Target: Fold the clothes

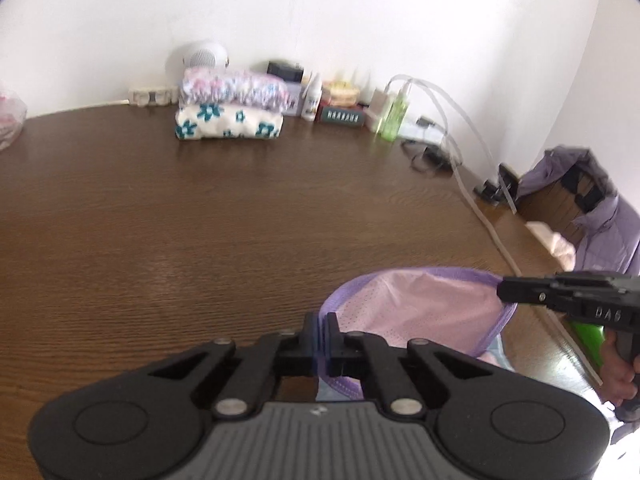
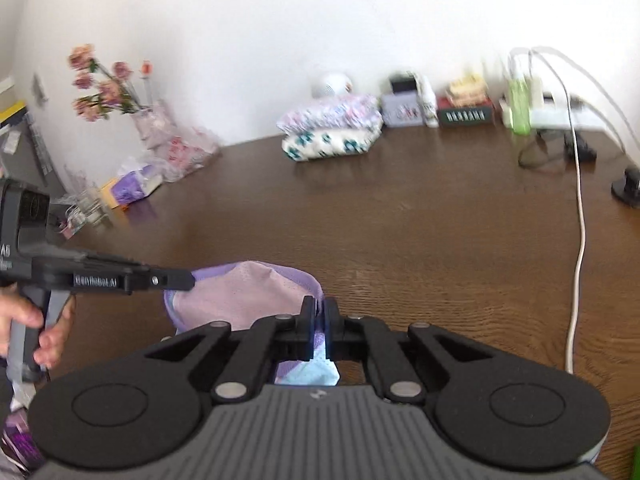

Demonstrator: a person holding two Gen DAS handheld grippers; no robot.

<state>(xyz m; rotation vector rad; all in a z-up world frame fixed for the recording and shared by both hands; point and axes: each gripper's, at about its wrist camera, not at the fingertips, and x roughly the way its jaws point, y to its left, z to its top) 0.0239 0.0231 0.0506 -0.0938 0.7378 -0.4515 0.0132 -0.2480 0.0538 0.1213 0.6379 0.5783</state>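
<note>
Dark wooden table (image 1: 200, 220), pink mesh garment with purple trim (image 1: 420, 304) up!
Left gripper (image 1: 322, 328) and right gripper (image 2: 319, 312) each pinch its trim, garment stretched sideways between them.

Left wrist view: camera sits just behind the left gripper (image 1: 322, 334), looking forward and downward across the tabletop (image 1: 200, 208) toward the far edge and white wall (image 1: 320, 20); close range.

Right wrist view: same mounting behind the right gripper (image 2: 319, 320), facing the same far edge from further right.

Shared: the pink garment (image 1: 420, 304) near the front edge, folded stack (image 2: 332, 132), each other's gripper.
</note>
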